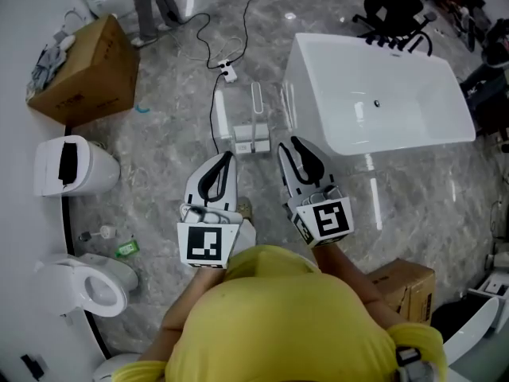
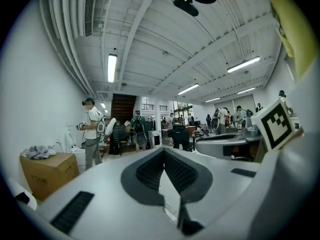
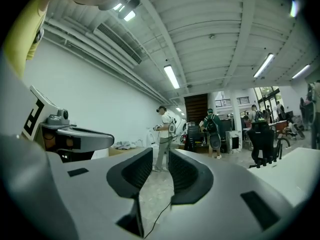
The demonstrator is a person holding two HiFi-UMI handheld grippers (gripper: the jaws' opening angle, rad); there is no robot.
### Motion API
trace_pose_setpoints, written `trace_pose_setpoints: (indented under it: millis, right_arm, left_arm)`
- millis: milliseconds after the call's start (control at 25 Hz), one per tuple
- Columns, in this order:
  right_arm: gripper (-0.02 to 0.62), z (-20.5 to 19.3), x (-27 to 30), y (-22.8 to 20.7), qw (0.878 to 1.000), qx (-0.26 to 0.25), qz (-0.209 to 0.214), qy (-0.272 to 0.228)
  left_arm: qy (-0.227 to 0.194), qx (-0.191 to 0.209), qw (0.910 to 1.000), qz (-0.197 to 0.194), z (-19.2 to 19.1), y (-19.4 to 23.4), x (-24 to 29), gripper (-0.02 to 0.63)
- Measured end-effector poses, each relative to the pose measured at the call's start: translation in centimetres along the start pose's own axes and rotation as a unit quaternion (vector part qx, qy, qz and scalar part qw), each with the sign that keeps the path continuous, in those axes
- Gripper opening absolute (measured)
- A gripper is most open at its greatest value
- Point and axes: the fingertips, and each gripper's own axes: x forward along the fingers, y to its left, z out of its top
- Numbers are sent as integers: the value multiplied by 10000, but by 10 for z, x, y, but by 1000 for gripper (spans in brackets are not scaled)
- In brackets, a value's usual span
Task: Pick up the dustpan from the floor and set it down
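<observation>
Head view: the white dustpan (image 1: 253, 138) lies on the floor just left of the bathtub (image 1: 312, 114), untouched. The left gripper (image 1: 230, 157) and right gripper (image 1: 293, 143) hover level, short of it, off the tub's near left corner

Left gripper view: jaws closed tip to tip, empty

Right gripper view: jaws parted, nothing between

I judge this the approach; next, lower an opened gripper onto the dustpan's handle

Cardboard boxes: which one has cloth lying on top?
The cardboard box at the head view's upper left, with grey cloth heaped on its edge; the other box, lower right, is bare.
</observation>
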Motion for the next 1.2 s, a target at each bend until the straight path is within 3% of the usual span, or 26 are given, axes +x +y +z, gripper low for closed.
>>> trace_pose_setpoints:
  millis: [280,640,1200]
  right_arm:
    - [120,-11,66,-17,9993,73,-267,242]
    - [123,-28,95,-32,9967,164,-579,537]
    - [124,-58,156,-66,9953,314,-318,860]
  left_arm:
    - [10,-139,9994,-323,-4,45,54,1]
    - [128,-291,9972,-670,-17,69,93,2]
    - [335,-442,9958,-732,-34,94,142,2]
